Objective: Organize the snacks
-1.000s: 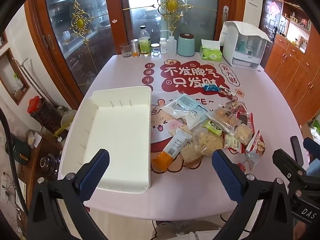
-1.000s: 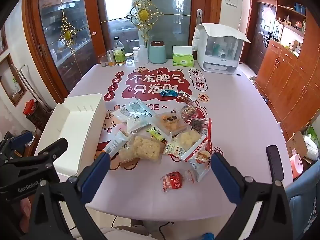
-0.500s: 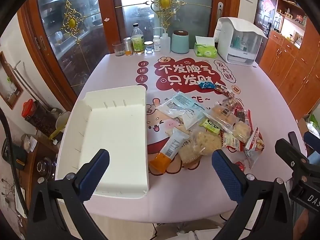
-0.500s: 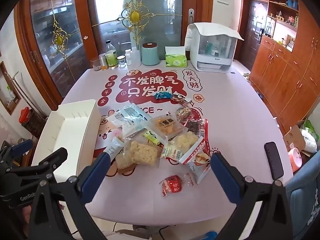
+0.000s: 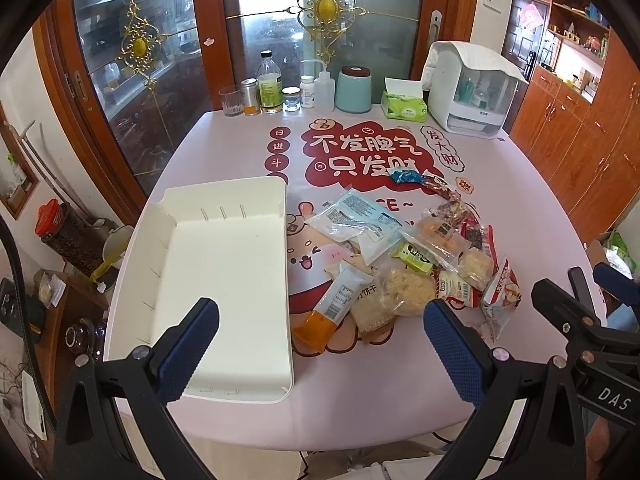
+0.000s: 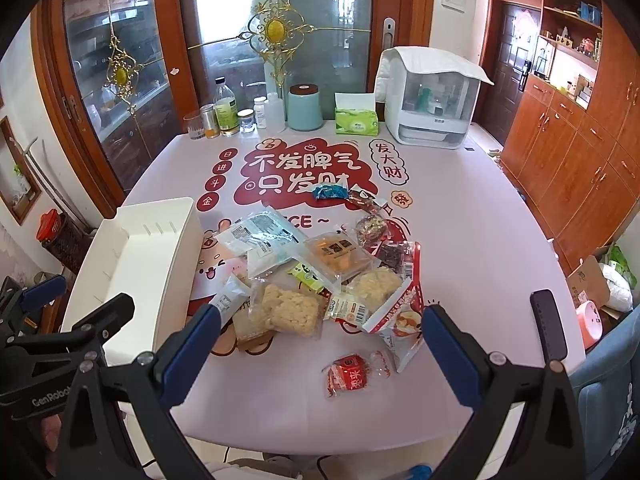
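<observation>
A: How are the two tools posed?

B: The left tool is held low at the near edge of the pink printed worktop, its black arms spread wide and its blue textured fingertips well apart, nothing between them. The right tool is held the same way, spread wide and empty, its blue pads above the near edge.

A: What is seen on the worktop, from largest down?

B: A white rectangular plastic tray with slotted inner walls is laid at the left, nothing in it. Just beside its right wall a heap of crinkled snack packets is spread, many overlapping. Among them are noted a clear bag of pale puffed rice cake, a clear packet with an orange pastry and a long white packet with an orange end, which lies nearest the tray. A red and white torn-open packet is at the heap's right. A small red wrapped sweet lies apart, nearest the right tool. A small blue wrapper lies at the far side.
</observation>
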Tool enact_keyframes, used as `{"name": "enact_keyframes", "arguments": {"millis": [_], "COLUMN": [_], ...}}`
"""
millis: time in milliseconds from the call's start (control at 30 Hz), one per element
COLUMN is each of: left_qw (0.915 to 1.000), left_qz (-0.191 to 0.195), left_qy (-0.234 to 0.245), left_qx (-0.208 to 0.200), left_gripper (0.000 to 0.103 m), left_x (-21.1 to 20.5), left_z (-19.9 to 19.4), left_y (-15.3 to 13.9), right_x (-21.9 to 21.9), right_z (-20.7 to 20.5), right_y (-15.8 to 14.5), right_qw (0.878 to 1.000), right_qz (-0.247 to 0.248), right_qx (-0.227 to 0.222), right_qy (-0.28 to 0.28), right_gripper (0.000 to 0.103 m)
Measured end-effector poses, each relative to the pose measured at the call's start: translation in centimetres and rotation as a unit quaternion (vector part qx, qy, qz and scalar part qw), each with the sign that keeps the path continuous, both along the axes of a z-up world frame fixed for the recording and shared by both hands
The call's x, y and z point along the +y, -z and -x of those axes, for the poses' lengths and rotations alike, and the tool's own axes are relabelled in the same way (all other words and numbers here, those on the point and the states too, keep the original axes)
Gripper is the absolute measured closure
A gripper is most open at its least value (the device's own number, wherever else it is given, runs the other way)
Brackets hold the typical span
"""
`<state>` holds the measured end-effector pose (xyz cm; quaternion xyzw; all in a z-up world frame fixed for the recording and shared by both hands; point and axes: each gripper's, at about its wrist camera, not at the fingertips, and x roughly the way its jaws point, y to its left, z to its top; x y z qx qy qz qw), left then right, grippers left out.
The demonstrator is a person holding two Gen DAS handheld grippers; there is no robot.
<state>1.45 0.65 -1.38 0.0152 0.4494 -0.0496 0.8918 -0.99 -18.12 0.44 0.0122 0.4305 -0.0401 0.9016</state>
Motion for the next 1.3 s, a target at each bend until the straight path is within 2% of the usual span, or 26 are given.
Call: {"name": "enact_keyframes", "arguments": {"millis": [633,1000,1300], "left_qw": [0.9999,1.0,0.9999], "left_qz": [0.01,0.005,-0.003], "left_qy": [-0.012,-0.004,0.001], "left_qx": [0.001,-0.002,0.011], "left_gripper": [0.001,0.001,0.001], "left_x": [1.7,1.9,1.7], "left_z": [-0.1,-0.5,-1.2], "left_y": [-0.8,-1.2,-0.9], "right_x": [1.4,1.8,1.6], "right_z": [-0.8,-1.3,-1.8], "right_y": [0.1,0.2,0.7], "right_qw": [1.0,1.0,1.0], "right_qz": [0.001,-0.002,-0.01], "right_qx": [0.006,0.013,0.023], "right_qy": [-0.015,-0.012,-0.012], "right_gripper": [0.002,0.002,0.002]}}
